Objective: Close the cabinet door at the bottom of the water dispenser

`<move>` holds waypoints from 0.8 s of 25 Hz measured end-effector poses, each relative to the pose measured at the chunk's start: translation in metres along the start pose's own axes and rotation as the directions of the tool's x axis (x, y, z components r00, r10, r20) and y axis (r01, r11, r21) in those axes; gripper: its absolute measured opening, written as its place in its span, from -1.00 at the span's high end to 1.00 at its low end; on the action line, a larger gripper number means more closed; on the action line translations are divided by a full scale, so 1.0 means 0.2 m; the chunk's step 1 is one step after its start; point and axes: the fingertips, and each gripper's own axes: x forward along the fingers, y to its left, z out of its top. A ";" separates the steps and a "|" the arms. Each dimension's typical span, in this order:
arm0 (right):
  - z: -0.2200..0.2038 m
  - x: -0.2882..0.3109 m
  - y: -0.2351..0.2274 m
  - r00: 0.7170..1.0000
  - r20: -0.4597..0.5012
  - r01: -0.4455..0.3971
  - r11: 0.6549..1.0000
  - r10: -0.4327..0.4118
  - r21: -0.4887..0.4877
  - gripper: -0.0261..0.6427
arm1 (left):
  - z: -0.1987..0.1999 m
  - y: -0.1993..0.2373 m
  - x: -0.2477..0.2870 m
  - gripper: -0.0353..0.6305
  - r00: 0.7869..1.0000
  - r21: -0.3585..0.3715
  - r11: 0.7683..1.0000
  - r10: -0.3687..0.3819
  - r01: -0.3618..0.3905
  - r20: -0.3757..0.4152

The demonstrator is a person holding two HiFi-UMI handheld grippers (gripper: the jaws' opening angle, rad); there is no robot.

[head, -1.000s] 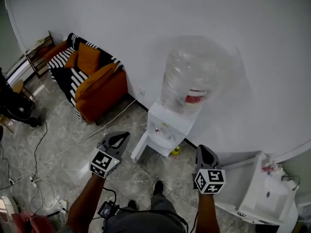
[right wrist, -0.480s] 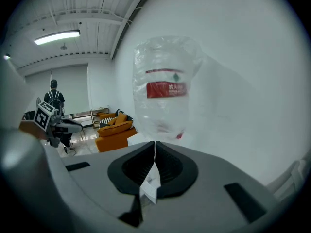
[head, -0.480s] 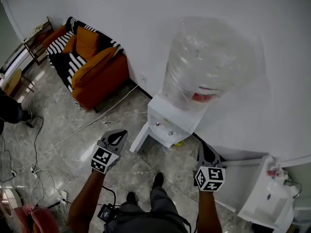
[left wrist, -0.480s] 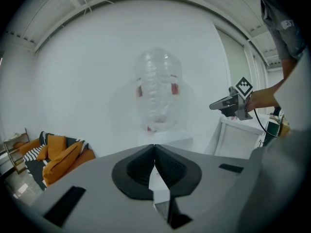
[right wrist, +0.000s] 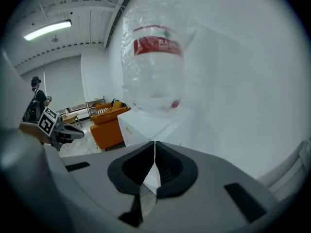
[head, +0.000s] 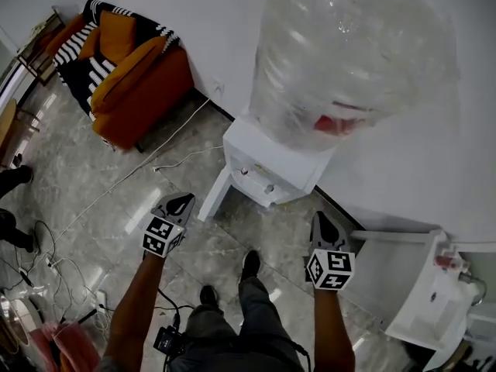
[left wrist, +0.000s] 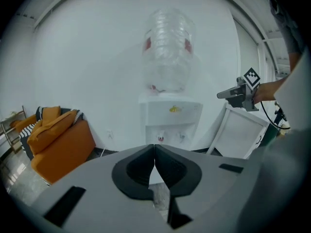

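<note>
The white water dispenser (head: pixel 271 173) stands against the wall with a big clear bottle (head: pixel 349 53) on top. Its bottom cabinet door (head: pixel 211 198) hangs open, swung out to the left over the floor. My left gripper (head: pixel 181 200) is shut and empty, just left of the door's outer edge and apart from it. Also shut and empty, my right gripper (head: pixel 320 222) is in front of the dispenser's right side. The left gripper view has the dispenser (left wrist: pixel 170 115) straight ahead past shut jaws, which hide the door. The right gripper view shows the bottle (right wrist: pixel 155 57) close by.
An orange sofa (head: pixel 132 84) with striped cushions stands at the left against the wall. Cables (head: pixel 116 184) trail over the tiled floor. A white washbasin unit (head: pixel 422 301) is at the right. The person's feet (head: pixel 249 265) are in front of the dispenser.
Both grippers have sunk toward the floor. The head has come closer to the dispenser, so the bottle now fills the upper picture. Both stay shut.
</note>
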 end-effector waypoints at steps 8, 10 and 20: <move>-0.33 0.16 -0.04 0.997 -0.072 0.017 0.998 -0.013 0.053 0.83 | -0.42 0.01 0.30 0.84 0.993 -0.134 0.990 -0.047 0.032 -0.110; -0.40 0.19 -0.05 0.996 -0.089 0.018 0.998 -0.013 0.057 0.83 | -0.51 0.02 0.35 0.84 0.989 -0.172 0.984 -0.062 0.038 -0.136; -0.59 0.34 -0.03 0.992 -0.128 0.012 0.998 -0.004 0.061 0.83 | -0.94 0.13 0.61 0.84 0.966 -0.278 0.960 -0.095 0.026 -0.240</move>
